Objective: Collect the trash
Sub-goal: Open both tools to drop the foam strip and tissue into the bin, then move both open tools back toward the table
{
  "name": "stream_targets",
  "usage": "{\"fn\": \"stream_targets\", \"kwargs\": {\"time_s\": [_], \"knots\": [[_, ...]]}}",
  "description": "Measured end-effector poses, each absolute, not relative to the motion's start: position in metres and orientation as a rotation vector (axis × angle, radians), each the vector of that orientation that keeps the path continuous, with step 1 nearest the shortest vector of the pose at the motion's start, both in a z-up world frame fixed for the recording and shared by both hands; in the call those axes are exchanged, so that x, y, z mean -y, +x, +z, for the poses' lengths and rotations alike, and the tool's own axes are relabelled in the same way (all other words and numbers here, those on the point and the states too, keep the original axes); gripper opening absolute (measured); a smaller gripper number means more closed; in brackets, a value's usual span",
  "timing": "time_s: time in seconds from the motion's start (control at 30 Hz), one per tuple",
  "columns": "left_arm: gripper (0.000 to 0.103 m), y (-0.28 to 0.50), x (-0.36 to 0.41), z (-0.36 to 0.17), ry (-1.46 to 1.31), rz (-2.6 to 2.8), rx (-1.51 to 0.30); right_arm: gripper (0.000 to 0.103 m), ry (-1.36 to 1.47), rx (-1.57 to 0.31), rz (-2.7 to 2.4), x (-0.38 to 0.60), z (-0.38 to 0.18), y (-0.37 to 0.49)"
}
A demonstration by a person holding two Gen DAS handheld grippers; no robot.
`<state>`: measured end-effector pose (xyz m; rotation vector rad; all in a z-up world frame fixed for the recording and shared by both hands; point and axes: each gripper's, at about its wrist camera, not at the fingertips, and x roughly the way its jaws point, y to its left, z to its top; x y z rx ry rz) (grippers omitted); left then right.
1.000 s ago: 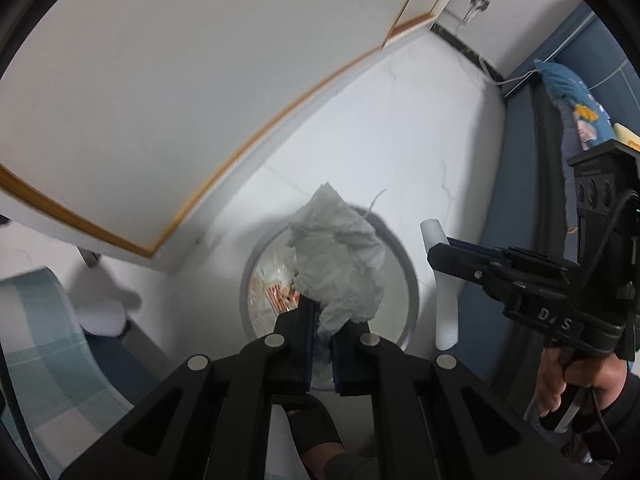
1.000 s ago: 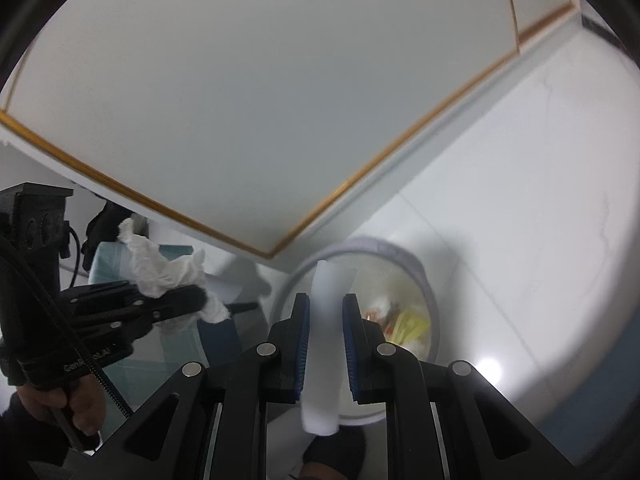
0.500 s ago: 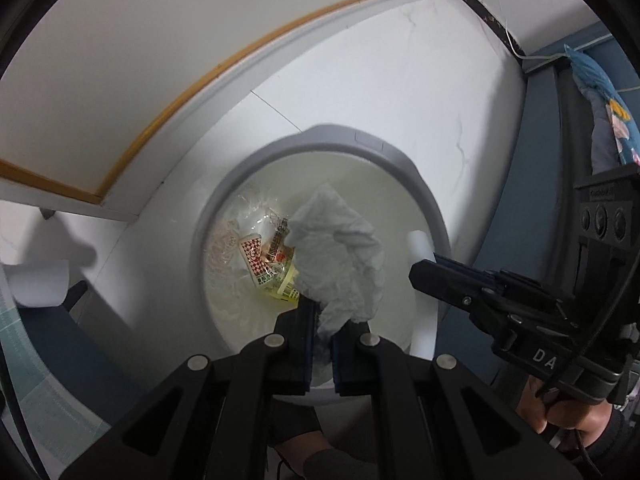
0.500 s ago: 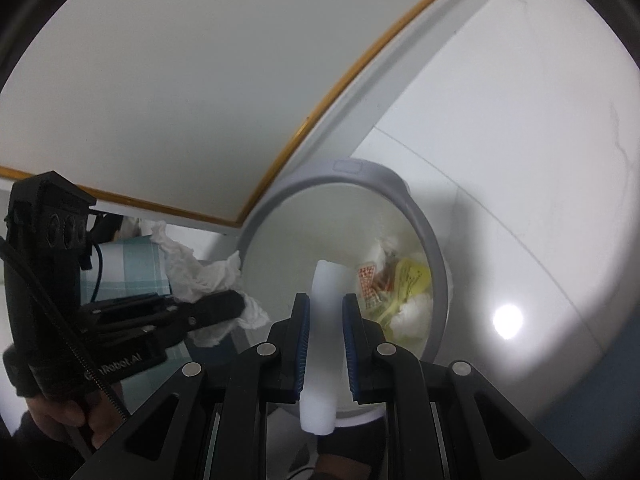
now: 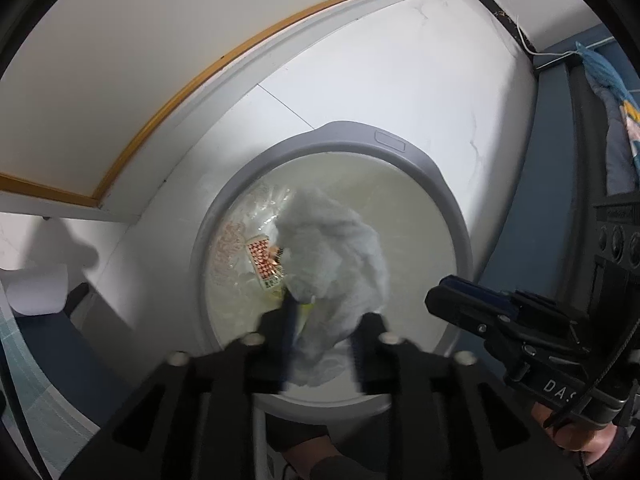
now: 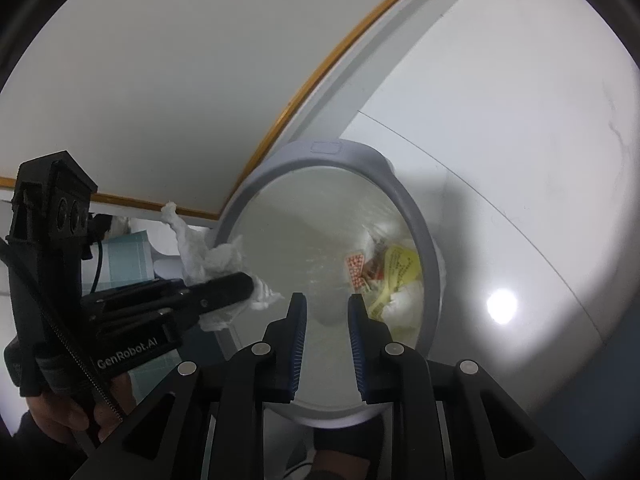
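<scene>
A round grey-rimmed trash bin [image 5: 448, 196] stands on the white floor, also in the right wrist view [image 6: 420, 224]. It holds wrappers [image 5: 264, 260] and yellow packaging [image 6: 396, 268]. My left gripper [image 5: 320, 320] is over the bin with its jaws apart, blurred. A crumpled white tissue [image 5: 336, 264] sits between them, also in the right wrist view [image 6: 208, 256]. My right gripper [image 6: 326, 312] is open and empty above the bin; the white tube it held is out of sight.
A white cabinet with a wood-coloured edge [image 5: 168, 96] stands behind the bin. A blue bed or sofa side [image 5: 536, 200] is at the right. A checked cloth [image 6: 124, 256] lies at the left.
Both grippers moved closer over the bin. The right gripper opened and the white tube is gone from it. The left jaws have spread apart around the tissue.
</scene>
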<state>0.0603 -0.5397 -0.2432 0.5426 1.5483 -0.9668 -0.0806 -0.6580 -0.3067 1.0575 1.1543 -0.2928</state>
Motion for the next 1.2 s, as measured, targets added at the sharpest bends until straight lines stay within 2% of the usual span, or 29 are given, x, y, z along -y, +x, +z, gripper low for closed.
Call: {"fn": "stream_targets", "kwargs": {"time_s": [0.03, 0.1, 0.13, 0.33, 0.67, 0.8, 1.03, 1.2], "knots": [[0.048, 0.061, 0.539, -0.244, 0.539, -0.966, -1.552, 0.024, 1.064, -1.153, -0.288, 0.657, -0.31, -0.082], [0.059, 0.062, 0.537, -0.245, 0.536, -0.972, -1.549, 0.028, 1.068, -1.149, -0.279, 0.653, -0.312, -0.085], [0.06, 0.062, 0.535, -0.246, 0.541, -0.972, -1.549, 0.028, 1.063, -1.142, -0.276, 0.654, -0.308, -0.087], [0.061, 0.063, 0.528, -0.239, 0.565, -0.943, -1.519, 0.039, 1.059, -1.116, -0.291, 0.652, -0.295, -0.104], [0.061, 0.074, 0.49, -0.183, 0.471, -0.88, -1.394, 0.045, 1.016, -1.039, -0.351, 0.666, -0.242, -0.126], [0.061, 0.076, 0.466, -0.14, 0.393, -0.846, -1.288, 0.046, 0.965, -0.98, -0.354, 0.663, -0.201, -0.121], [0.061, 0.071, 0.406, -0.053, 0.268, -0.768, -1.059, 0.059, 0.798, -0.825, -0.324, 0.643, -0.1, -0.105], [0.061, 0.059, 0.348, 0.001, 0.176, -0.684, -0.897, 0.06, 0.695, -0.722, -0.242, 0.607, -0.025, -0.092]]}}
